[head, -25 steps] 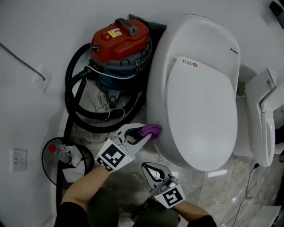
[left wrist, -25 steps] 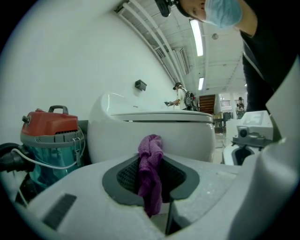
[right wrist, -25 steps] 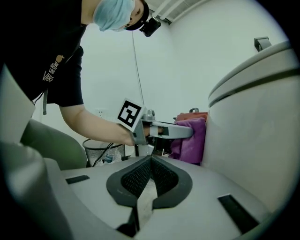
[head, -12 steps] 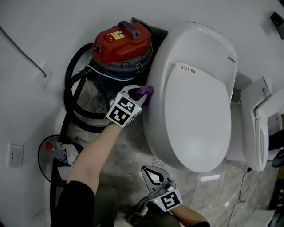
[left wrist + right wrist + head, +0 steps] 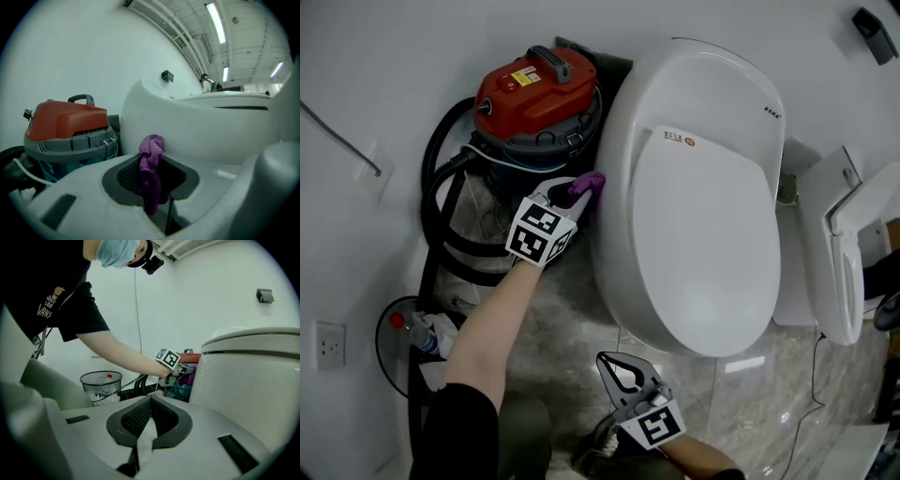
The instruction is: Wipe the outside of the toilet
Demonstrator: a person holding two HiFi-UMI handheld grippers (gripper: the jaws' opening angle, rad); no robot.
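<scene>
Toilet (image 5: pixel 694 187): white, lid down, takes up the middle and right of your head view. Its back end lies towards the white wall. Seen from your right gripper view (image 5: pixel 253 376), it rises as a pale wall at the right.

Second white fixture (image 5: pixel 839 262): just beside the toilet on its right. Can't tell exactly what it is.

Vacuum cleaner (image 5: pixel 534 94): red top, grey drum, standing close against the toilet's left side. Black hose (image 5: pixel 441 187) loops round it on the marbled floor (image 5: pixel 572 328).

Wire wastebasket (image 5: pixel 389 361): low at the left, near your left elbow. A red-capped bottle (image 5: pixel 405 325) and crumpled paper lie in it.

Your left gripper (image 5: pixel 577 191): arm stretched forward into the narrow gap between vacuum and toilet. Jaws pinched narrow on a purple cloth (image 5: pixel 589 180); your left gripper view shows the cloth (image 5: pixel 151 161) bunched and clamped between the dark pads, its top lump standing clear above them. In the head view the cloth meets the toilet's outer left flank, towards the back.

Your right gripper (image 5: pixel 605 359): held low by your body, well apart from the toilet. Its tips meet with nothing between them (image 5: pixel 150 398).

Wall socket (image 5: pixel 330 345): on the wall at far left, beside the basket.
</scene>
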